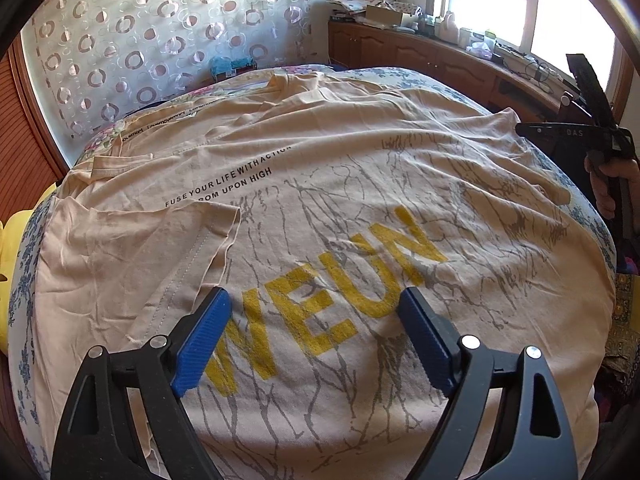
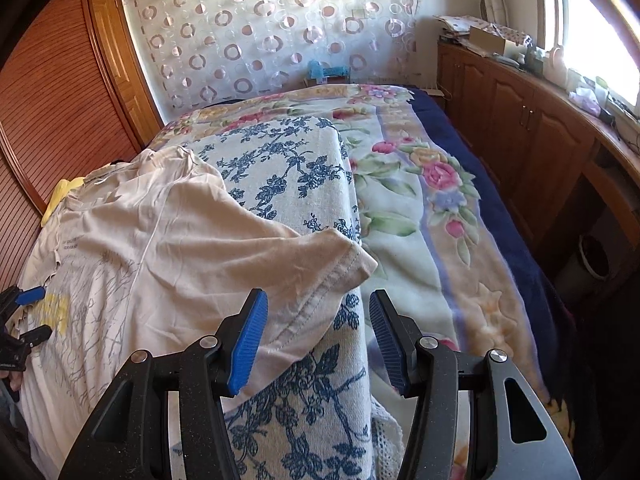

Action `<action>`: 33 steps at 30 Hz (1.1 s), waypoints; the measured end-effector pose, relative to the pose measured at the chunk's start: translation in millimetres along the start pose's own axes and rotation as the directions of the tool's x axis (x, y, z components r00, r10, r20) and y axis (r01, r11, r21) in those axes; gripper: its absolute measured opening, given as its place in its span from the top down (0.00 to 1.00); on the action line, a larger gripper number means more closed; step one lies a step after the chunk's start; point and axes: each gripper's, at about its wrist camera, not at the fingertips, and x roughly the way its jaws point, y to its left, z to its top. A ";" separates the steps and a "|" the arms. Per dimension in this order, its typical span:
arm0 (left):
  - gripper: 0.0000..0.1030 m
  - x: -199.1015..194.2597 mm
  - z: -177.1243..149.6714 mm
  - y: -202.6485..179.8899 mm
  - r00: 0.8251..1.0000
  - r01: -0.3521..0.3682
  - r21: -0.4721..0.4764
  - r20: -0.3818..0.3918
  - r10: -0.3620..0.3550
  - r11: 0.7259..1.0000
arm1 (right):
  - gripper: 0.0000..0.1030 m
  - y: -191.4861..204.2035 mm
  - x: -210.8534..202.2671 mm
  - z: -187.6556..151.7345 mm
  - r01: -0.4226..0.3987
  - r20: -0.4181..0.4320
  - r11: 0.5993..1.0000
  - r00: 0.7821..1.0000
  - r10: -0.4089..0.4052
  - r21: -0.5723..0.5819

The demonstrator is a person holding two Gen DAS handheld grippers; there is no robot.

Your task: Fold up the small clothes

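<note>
A beige T-shirt [image 1: 340, 184] with yellow letters and grey branch print lies spread on a blue-flowered cloth [image 2: 288, 168] over the bed. Its left sleeve [image 1: 136, 248] is folded inward over the body. My left gripper [image 1: 314, 304] is open just above the yellow print, empty. My right gripper [image 2: 314, 312] is open with the right sleeve [image 2: 320, 264] hem between and just beyond its blue pads [image 2: 250, 336]. The right gripper also shows in the left wrist view [image 1: 524, 129], at the shirt's far right edge. The left gripper shows in the right wrist view [image 2: 30, 312].
A floral blanket [image 2: 436, 208] covers the bed to the right of the cloth. A wooden cabinet run [image 2: 532, 128] with clutter stands under the window. A slatted wooden wardrobe [image 2: 52, 96] is on the left. A yellow item [image 1: 12, 240] lies at the bed's left edge.
</note>
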 end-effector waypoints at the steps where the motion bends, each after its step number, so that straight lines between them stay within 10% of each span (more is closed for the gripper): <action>1: 0.16 -0.3 -0.2 0.1 1.000 0.000 0.000 0.000 0.000 1.000 | 0.47 0.8 3.6 1.8 0.004 -0.003 1.000 1.000 -0.004 -0.003; 7: 0.16 0.0 0.0 0.0 1.000 0.000 0.000 0.000 0.000 1.000 | 0.48 9.8 13.5 4.6 0.029 -0.015 0.997 0.999 -0.030 -0.066; 14: 0.16 0.0 0.1 0.2 1.000 0.001 0.000 0.000 -0.001 1.000 | 0.94 31.0 10.3 1.0 0.077 -0.002 0.981 0.997 -0.079 -0.181; 22: 0.16 -0.1 0.0 0.2 1.000 0.001 0.000 0.000 -0.001 1.000 | 0.95 69.1 -33.7 11.9 -0.051 0.079 0.974 0.994 0.070 -0.220; 33: 0.16 -0.2 0.0 0.2 1.000 0.001 -0.001 0.000 -0.001 1.000 | 0.89 169.2 -71.3 30.0 -0.308 0.082 0.891 0.932 0.353 -0.334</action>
